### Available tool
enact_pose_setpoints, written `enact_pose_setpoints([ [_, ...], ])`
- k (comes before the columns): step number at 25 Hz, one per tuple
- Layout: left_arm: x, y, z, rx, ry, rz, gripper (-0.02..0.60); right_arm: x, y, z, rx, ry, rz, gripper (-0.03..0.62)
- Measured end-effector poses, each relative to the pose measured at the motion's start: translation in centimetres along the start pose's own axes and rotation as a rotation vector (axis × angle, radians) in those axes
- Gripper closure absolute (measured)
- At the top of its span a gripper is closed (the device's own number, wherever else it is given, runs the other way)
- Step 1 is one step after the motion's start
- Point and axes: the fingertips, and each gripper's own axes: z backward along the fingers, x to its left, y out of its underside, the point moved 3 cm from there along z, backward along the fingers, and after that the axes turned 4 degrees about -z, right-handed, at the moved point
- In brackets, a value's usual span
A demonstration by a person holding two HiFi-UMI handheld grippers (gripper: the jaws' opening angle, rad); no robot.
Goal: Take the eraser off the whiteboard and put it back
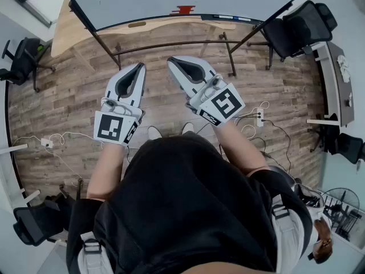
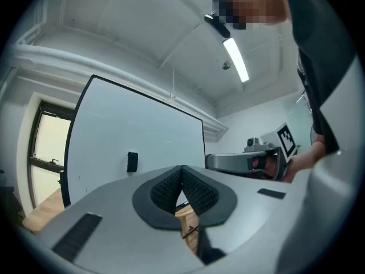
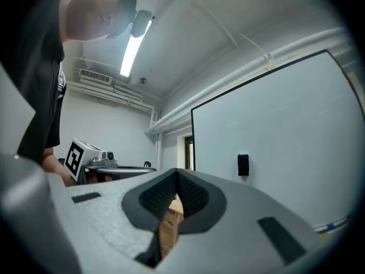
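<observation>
Left gripper (image 2: 182, 169): jaws together, pads meeting at the tips, nothing between them. Right gripper (image 3: 177, 173): likewise closed and empty. The two are held side by side, about level, both facing the whiteboard (image 3: 285, 141). Eraser (image 3: 243, 165) (small, black, upright) sits on the board's face, well apart from both grippers, not touched. Under the hands is a wood-plank floor (image 1: 171, 96). A wooden counter (image 1: 65, 36) stands by the board's left end, and an office chair (image 1: 299, 24) off to the right.

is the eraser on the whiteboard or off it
On it: the dark eraser sticks flat against the whiteboard, apart from anything that could hold it.
</observation>
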Motion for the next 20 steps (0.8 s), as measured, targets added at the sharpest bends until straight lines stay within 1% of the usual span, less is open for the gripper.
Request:
enact_pose_setpoints([
  [4,-1.8,0.2,-0.3,0.011,-0.002,-0.001,0.586,-0.6,0.4,1.4,0.005,-0.003,-0.027,0.592],
  [7,-2.3,0.5,-0.3,0.019,-0.009,0.004,0.586,-0.9,0.9,1.9,0.017,-0.007,-0.038,0.592],
  [12,-2.3,0.8,-0.1,0.025,-0.004,0.012,0.586,-0.4,1.4,1.6,0.029,-0.016,-0.046,0.592],
  [20,-0.8,1.4,1.3,0.024,0.026,0.022,0.586,1.1,2.3,0.2,0.031,0.015,-0.070,0.592],
])
